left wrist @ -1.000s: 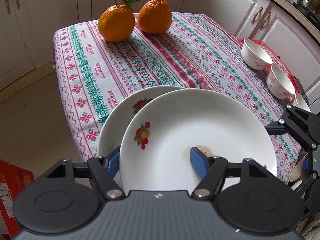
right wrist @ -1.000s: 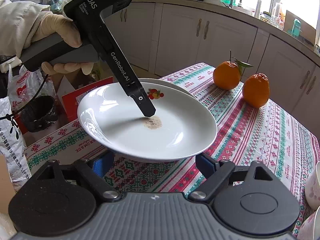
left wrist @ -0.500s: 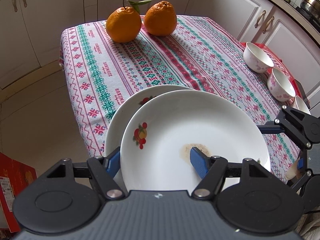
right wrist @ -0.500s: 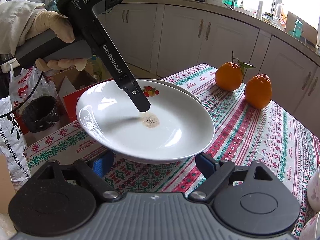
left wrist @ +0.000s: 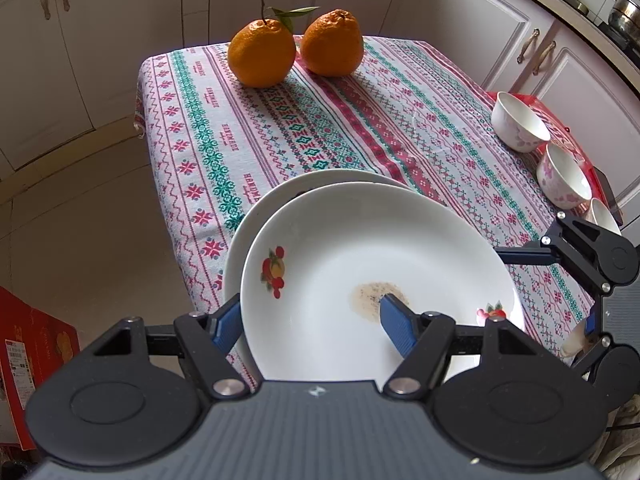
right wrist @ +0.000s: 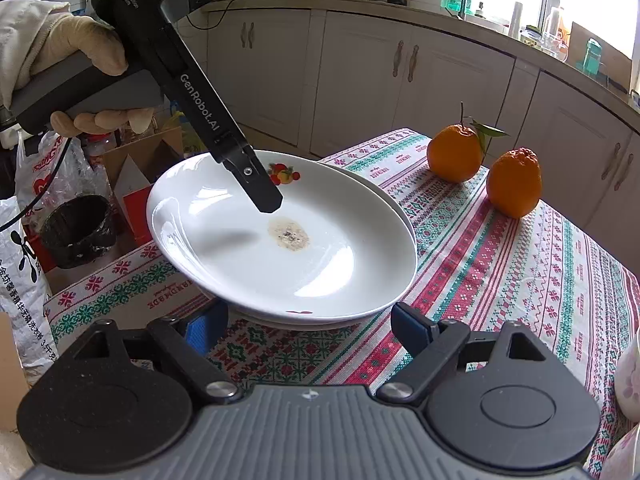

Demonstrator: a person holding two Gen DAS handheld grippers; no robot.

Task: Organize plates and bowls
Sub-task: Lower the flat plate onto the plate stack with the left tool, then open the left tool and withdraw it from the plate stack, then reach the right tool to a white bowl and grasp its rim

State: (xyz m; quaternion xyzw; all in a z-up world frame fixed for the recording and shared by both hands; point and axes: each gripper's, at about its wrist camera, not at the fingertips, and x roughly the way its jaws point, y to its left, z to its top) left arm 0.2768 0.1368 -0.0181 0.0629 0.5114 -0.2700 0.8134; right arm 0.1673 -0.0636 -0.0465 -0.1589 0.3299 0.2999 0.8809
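Left gripper [left wrist: 310, 322]: jaws pinching the near rim of a shallow white ceramic plate with a fruit decal [left wrist: 372, 276], one blue pad under the rim at 9 o'clock, the other on the inner face beside a brown speckled residue patch [left wrist: 374, 294]. In the right wrist view this plate [right wrist: 280, 236] is tilted, its left edge raised, its lower edge close over a second white plate [right wrist: 400, 208] that lies flat on the tabletop; contact between the two cannot be told. The left gripper [right wrist: 262, 194] reaches in from 10 o'clock, gripped by a gloved hand [right wrist: 86, 60].

Right gripper [right wrist: 308, 330]: jaws spread, nothing between them, low at 6 o'clock just short of the plates. In the left wrist view it [left wrist: 584, 280] sits at 3 o'clock beside the held plate.

Tabletop covered by a red, green and white patterned cloth [left wrist: 360, 120]. The second plate [left wrist: 256, 216] shows as a crescent at 10 o'clock behind the held one, near the cloth's left edge.

Two orange citrus fruits, one with stem and leaf [left wrist: 262, 52], one plain [left wrist: 332, 42], touching at the far end, 12 o'clock.

Two white bowls with pink flower print [left wrist: 520, 124] [left wrist: 564, 178] stand in a row along the right edge at 2 o'clock, well apart from the plates; a third white rim [left wrist: 604, 214] shows partly behind the right gripper.
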